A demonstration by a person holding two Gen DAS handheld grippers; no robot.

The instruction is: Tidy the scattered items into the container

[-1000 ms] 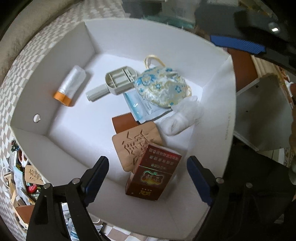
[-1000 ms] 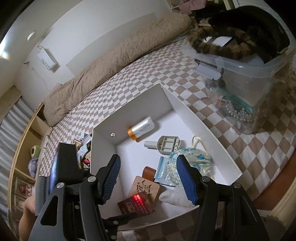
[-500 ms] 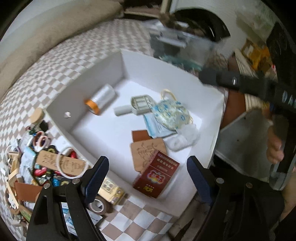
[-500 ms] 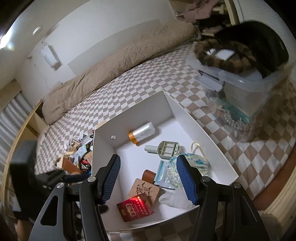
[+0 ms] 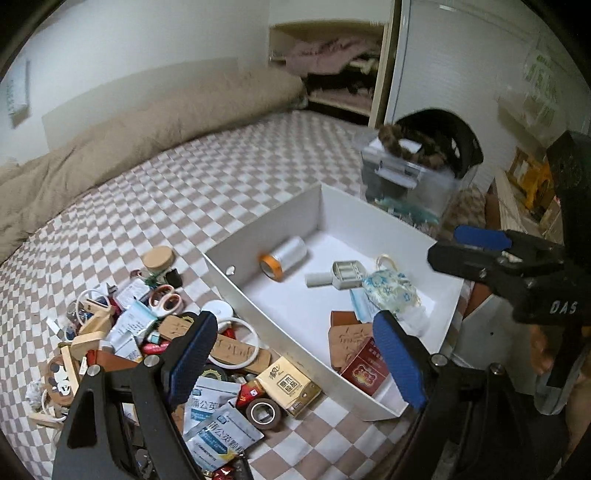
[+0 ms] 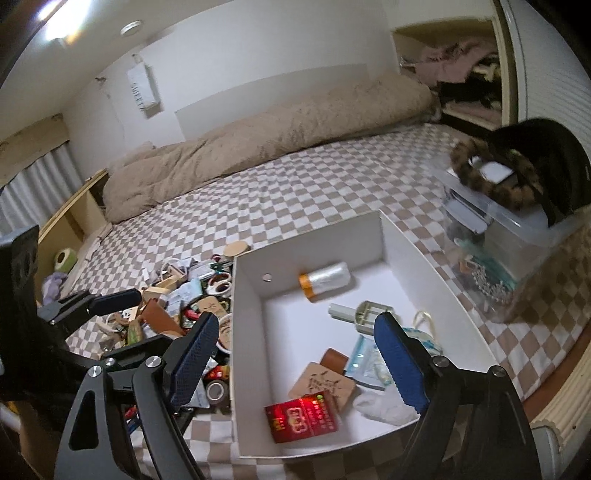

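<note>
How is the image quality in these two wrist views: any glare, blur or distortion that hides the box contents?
Left wrist view: strong fisheye bend, dim room, cupboard area smeared; the white box reads clearly. Right wrist view: ceiling light glare at the top left corner, dark vignette at the edges, the clear storage bin blurred; the red carton is slightly soft with a small bright glint on top.

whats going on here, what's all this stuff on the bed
A person with a hand-held gripper in each hand is tidying clutter on a checkered bed into a white box. The box already holds a red packet, a carved wooden tag, a patterned mask and an orange-capped roll. A pile waits beside it. The left hand-held gripper is open and empty; the right hand-held gripper is opening, nothing between its jaws.
</note>
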